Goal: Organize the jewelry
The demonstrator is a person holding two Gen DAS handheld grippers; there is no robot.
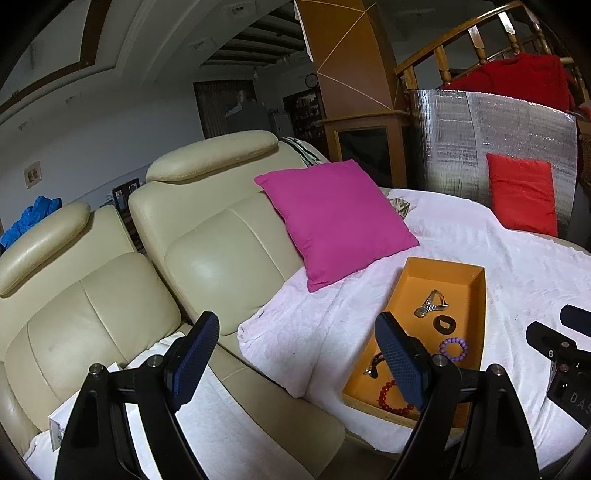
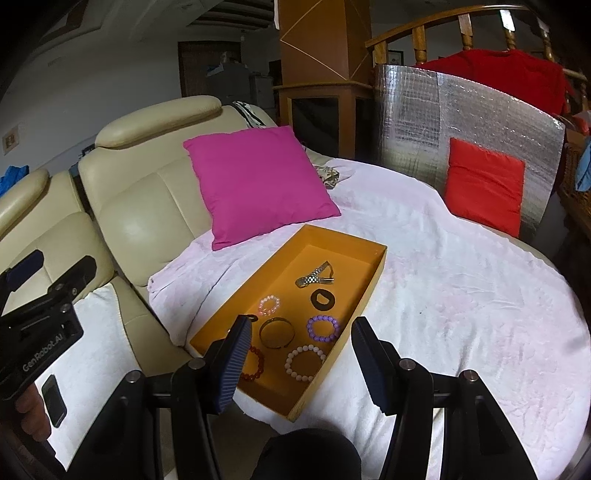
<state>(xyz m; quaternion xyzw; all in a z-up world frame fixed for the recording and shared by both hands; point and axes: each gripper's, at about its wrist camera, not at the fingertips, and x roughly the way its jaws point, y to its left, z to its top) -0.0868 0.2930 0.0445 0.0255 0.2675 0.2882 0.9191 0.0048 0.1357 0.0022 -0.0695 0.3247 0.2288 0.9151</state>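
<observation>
- Right gripper (image 2: 295,354) fingers spread wide, empty; left gripper (image 1: 295,362) likewise.
- Light, slippery bead bracelets (image 2: 305,362) in the orange tray (image 2: 373,280), just ahead between right fingers.
- Best pinched across one beaded side.

You've got an open orange tray (image 2: 364,286) lying flat, holding a metal watch band (image 2: 314,277), dark ring (image 2: 322,298), gold bangle (image 2: 277,331), and purple (image 2: 323,328), pink (image 2: 269,304), pale (image 2: 304,362) and red (image 2: 255,363) bead bracelets.

Dim living room, cream leather sofa.
Sofa (image 2: 122,206) carries a magenta cushion (image 2: 258,181); pale pink blanket (image 2: 461,288) over the seat; red cushion (image 2: 484,188) against a silver foil panel (image 2: 461,110); wooden banister (image 2: 443,26) behind.
</observation>
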